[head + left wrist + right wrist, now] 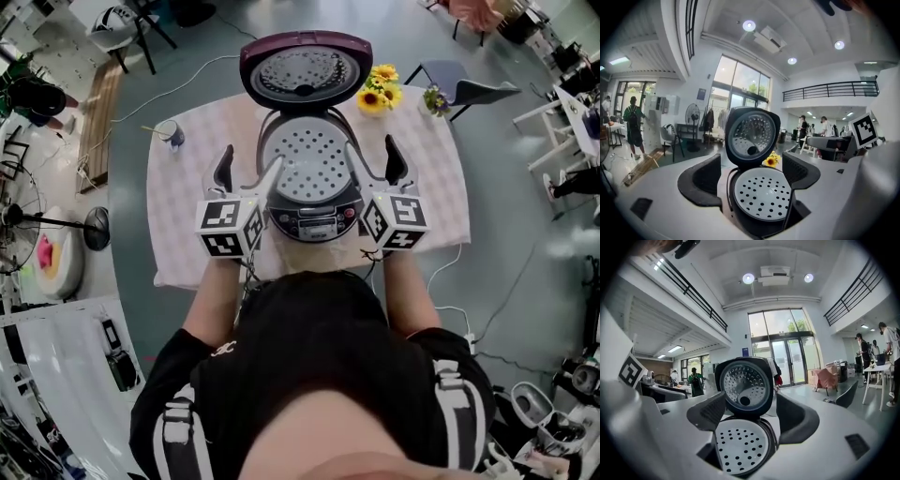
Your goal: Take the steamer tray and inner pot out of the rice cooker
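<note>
Inside rice cooker (312,217), steamer tray (309,164) level, face up; left hand-held gripper (248,171), right hand-held gripper (375,161) both gaping

- One cooker (314,220), one tray (311,161).
- Two grippers: left gripper (247,172), right gripper (375,161).
- One table (187,216).
- One cup (171,133).
- Three sunflowers (379,86), it appears; the blooms are too small to be sure.
- One chair (464,89).
- One fan (94,228) on the floor.

Tall glass doors (787,357), round ceiling lights (748,278) and a railed balcony (829,90) surround the grey floor (206,42).
</note>
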The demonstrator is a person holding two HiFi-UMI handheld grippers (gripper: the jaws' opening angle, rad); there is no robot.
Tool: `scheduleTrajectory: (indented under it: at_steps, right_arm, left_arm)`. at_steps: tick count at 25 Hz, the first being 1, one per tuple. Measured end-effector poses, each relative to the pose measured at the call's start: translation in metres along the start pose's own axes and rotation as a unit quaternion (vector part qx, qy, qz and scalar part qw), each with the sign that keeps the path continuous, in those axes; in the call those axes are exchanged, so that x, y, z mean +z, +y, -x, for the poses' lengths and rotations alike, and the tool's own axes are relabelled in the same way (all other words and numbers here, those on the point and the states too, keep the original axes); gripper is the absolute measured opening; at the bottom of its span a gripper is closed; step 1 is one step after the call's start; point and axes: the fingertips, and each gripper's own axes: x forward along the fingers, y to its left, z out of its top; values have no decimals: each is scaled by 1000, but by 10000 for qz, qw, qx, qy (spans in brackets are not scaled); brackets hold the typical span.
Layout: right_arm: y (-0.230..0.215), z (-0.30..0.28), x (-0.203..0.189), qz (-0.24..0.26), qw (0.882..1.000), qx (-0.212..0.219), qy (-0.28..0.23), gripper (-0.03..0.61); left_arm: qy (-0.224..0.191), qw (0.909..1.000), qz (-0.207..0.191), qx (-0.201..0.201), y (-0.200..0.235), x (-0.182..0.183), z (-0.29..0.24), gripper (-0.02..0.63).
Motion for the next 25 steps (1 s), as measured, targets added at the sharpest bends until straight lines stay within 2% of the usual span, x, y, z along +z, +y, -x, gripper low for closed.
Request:
scheduleTrajectory:
  at_steps: [3,7,10,14,16,20,25]
  right_arm:
    - [-4,-9,-15,116,9989,61,458,314]
    - [-9,-25,-52,146,9895,163,1427,313]
    - [-15,-33,-74,-26,9799,188,1984,311]
    - [-28,-50,-97,-305,9662,168,2555,311]
    - [-32,-59,-110,-446,9589,201,2796,311]
    - [-34,-70,-130,-613,9458,248,3181,311]
    - [-35,-79,-147,-774,9310,188,3562,311]
  left_arm:
    - [478,9987,174,81,1,-14,-9,385]
    - [1040,9939,203,315,7,-34,-21,385]
    - [1571,9864,348,348,8,-54,-28,385]
    - [2187,9720,813,286,11,-79,-41,385]
    - [2384,9664,890,363,16,-90,-49,385]
    - [2659,9591,796,562,28,-103,-57,385]
    - [2928,9515,745,575,35,-115,-71,383]
